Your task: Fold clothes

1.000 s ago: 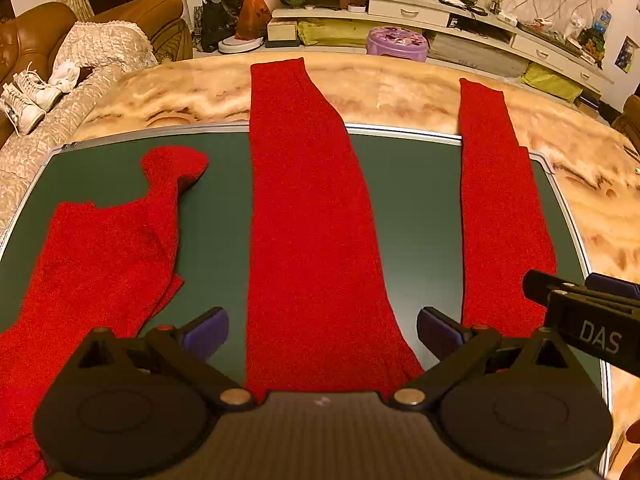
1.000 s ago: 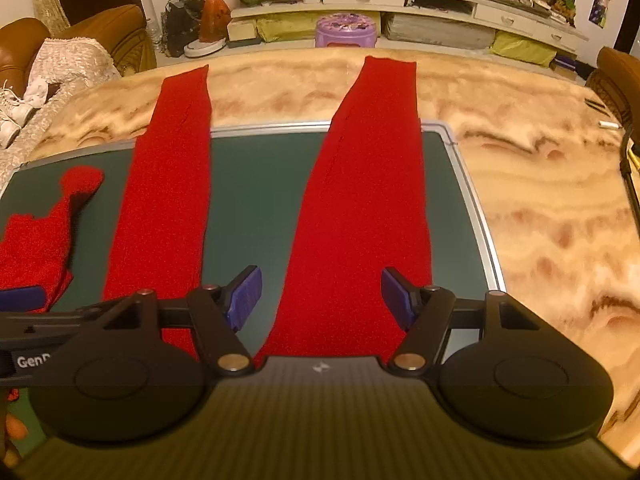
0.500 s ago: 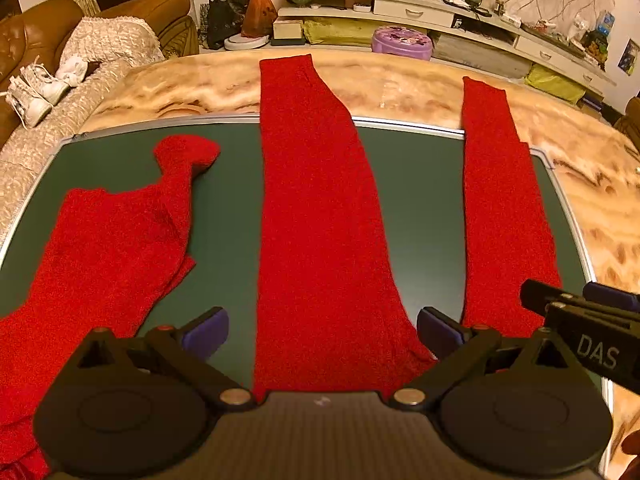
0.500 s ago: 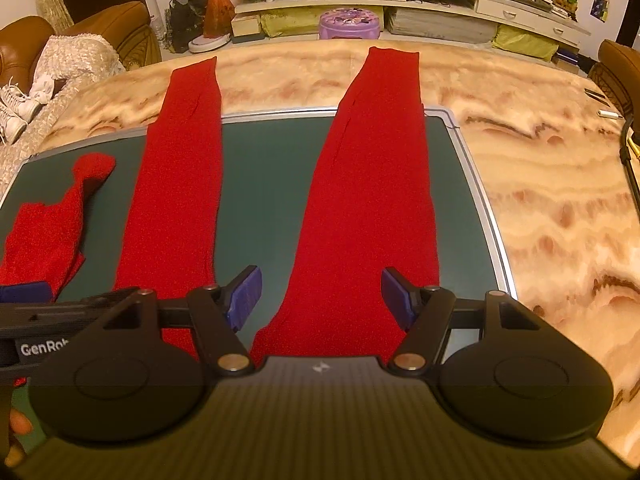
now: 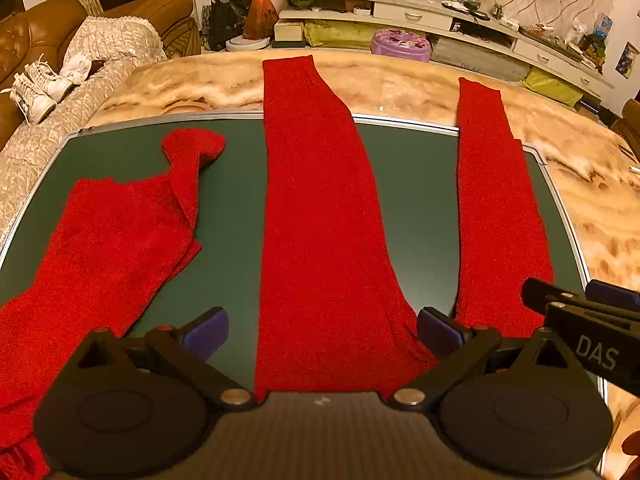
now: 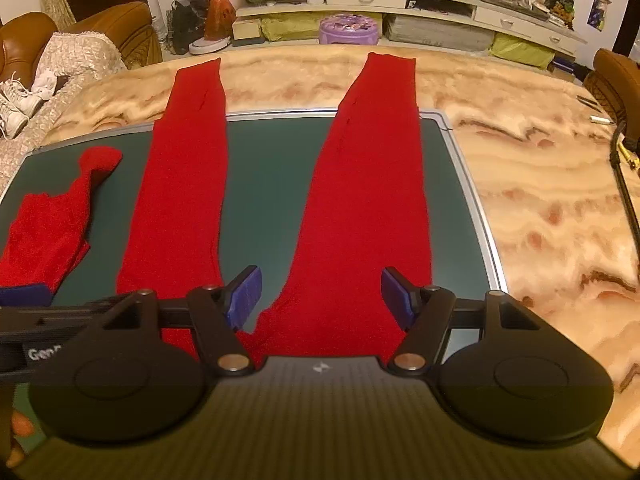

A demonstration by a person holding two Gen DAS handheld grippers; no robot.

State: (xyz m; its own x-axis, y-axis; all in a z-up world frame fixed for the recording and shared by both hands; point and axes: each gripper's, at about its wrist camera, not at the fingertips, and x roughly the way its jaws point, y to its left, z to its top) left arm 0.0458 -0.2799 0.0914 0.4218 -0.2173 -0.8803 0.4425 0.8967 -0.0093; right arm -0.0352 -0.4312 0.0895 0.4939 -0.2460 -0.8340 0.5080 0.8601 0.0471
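A red garment lies flat on the dark green mat, its two long legs running away from me onto the marble table. My left gripper hovers open over the near end of the left leg, blue pads either side of the cloth and not pressing it. My right gripper stands open the same way over the right leg. The left leg also shows in the right wrist view. A separate bunched red piece lies at the mat's left.
The marble table extends right of and beyond the mat. A dark cable runs along its right edge. A sofa with a cream throw and white shoes stands at the left. Low shelves and a purple stool are behind.
Both grippers have drawn back a little toward the near ends of the red legs, so slightly more mat and cloth shows. The jaws stay equally wide and the cloth lies unmoved.
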